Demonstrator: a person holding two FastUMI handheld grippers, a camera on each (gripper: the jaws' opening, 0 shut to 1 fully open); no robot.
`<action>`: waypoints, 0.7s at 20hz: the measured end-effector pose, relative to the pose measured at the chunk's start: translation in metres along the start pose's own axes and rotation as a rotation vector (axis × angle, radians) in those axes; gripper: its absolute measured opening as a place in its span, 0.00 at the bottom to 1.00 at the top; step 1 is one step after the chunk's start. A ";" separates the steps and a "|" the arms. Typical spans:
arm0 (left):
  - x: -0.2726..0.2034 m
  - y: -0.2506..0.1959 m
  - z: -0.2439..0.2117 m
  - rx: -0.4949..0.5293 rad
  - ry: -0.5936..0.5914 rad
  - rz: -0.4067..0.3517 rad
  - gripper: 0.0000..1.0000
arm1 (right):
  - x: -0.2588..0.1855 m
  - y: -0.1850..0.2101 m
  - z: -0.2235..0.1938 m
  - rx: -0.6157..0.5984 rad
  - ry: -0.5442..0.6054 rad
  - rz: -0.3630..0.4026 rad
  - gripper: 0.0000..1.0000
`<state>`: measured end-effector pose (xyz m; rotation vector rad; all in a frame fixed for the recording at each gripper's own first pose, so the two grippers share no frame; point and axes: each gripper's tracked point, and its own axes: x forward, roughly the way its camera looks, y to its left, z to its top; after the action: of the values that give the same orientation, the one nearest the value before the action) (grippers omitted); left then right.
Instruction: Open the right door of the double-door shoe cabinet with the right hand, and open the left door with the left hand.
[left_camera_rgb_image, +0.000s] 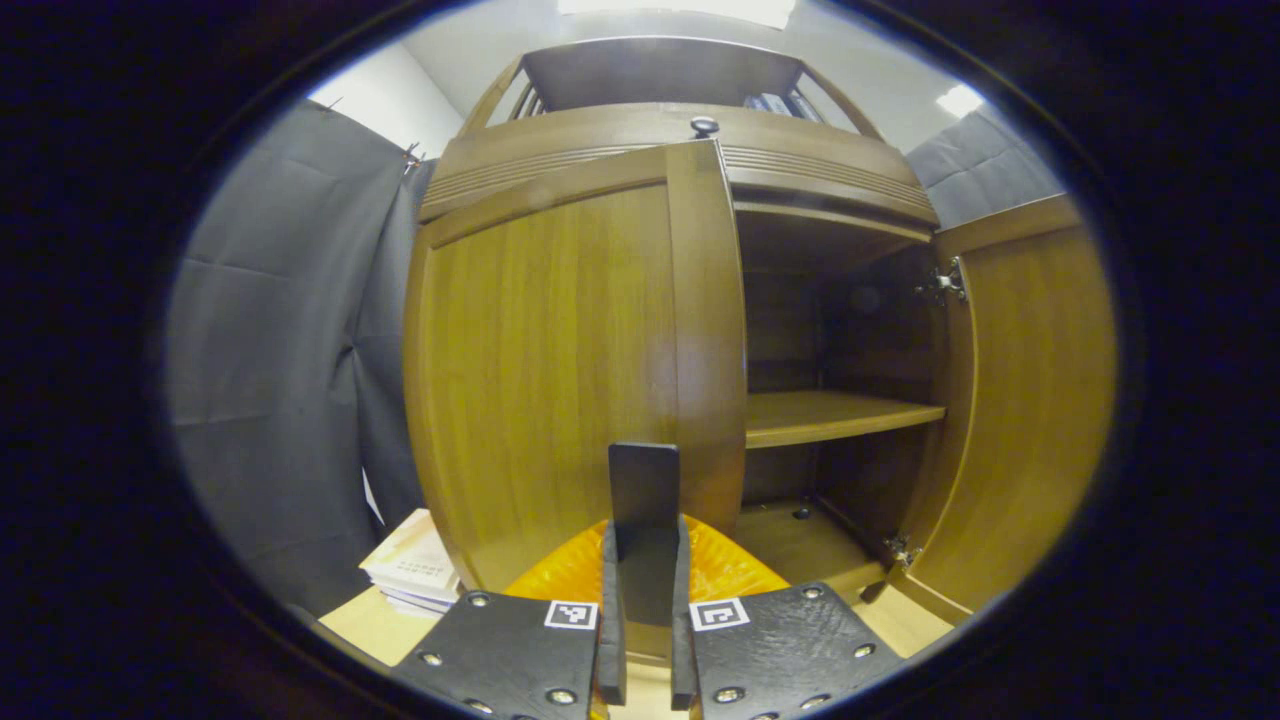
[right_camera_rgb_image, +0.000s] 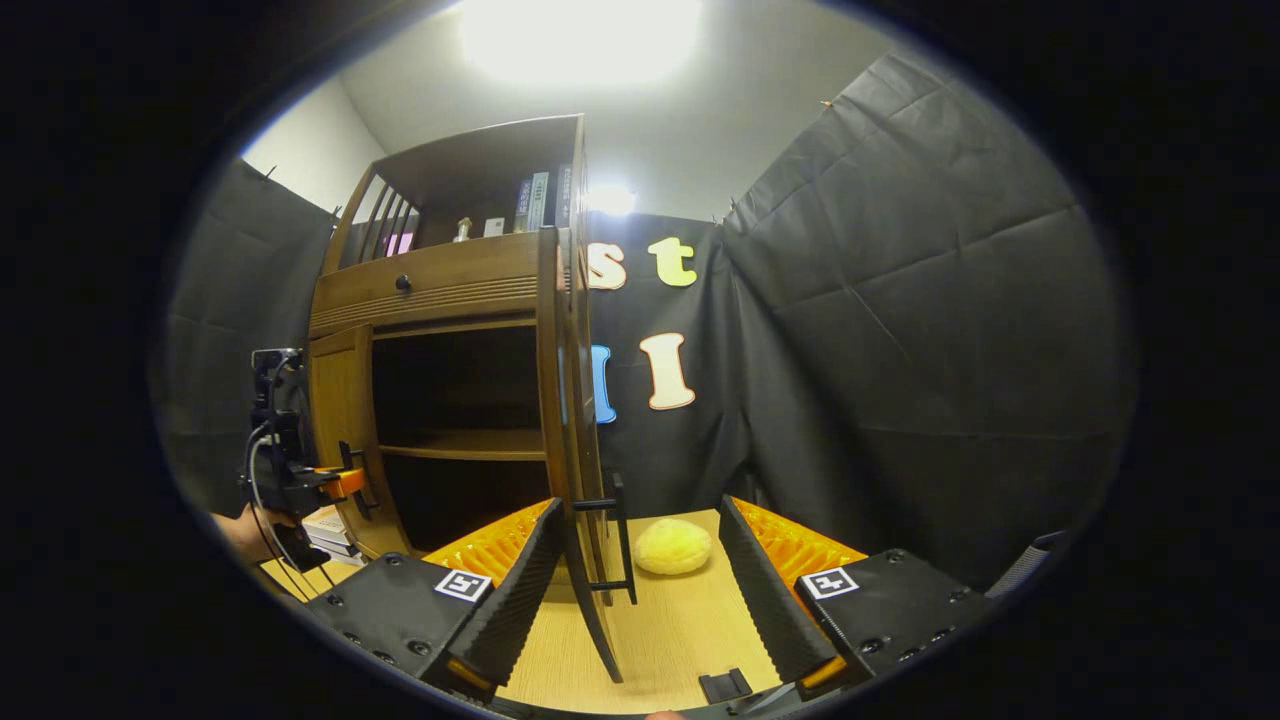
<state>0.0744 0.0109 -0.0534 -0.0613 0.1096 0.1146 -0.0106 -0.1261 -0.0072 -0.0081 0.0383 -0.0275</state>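
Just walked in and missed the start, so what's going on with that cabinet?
A person is opening a wooden shoe cabinet with a tool in each hand. The right door already stands wide open, and the right tool is open around its handle. The left tool is shut on the left door's handle; that door looks barely opened.

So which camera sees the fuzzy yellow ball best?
The right gripper view: the round fuzzy yellow ball sits in plain sight on the pale wooden table, beyond the opened right cabinet door. In the left gripper view I can't make it out.

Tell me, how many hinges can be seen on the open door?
2: the upper hinge near the top of the open right door, and the lower hinge near its bottom. Others may be hidden.
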 end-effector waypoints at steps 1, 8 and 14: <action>-0.005 0.002 0.000 -0.003 0.003 -0.005 0.18 | -0.002 0.005 0.000 -0.002 0.000 0.000 0.92; -0.042 0.025 -0.004 -0.030 0.005 -0.020 0.16 | -0.018 0.051 0.005 -0.015 -0.010 0.043 0.96; -0.064 0.047 -0.005 -0.014 -0.006 -0.020 0.21 | -0.025 0.082 0.003 -0.023 -0.005 0.078 0.96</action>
<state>0.0054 0.0500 -0.0540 -0.0760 0.1022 0.0956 -0.0332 -0.0431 -0.0035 -0.0300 0.0336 0.0509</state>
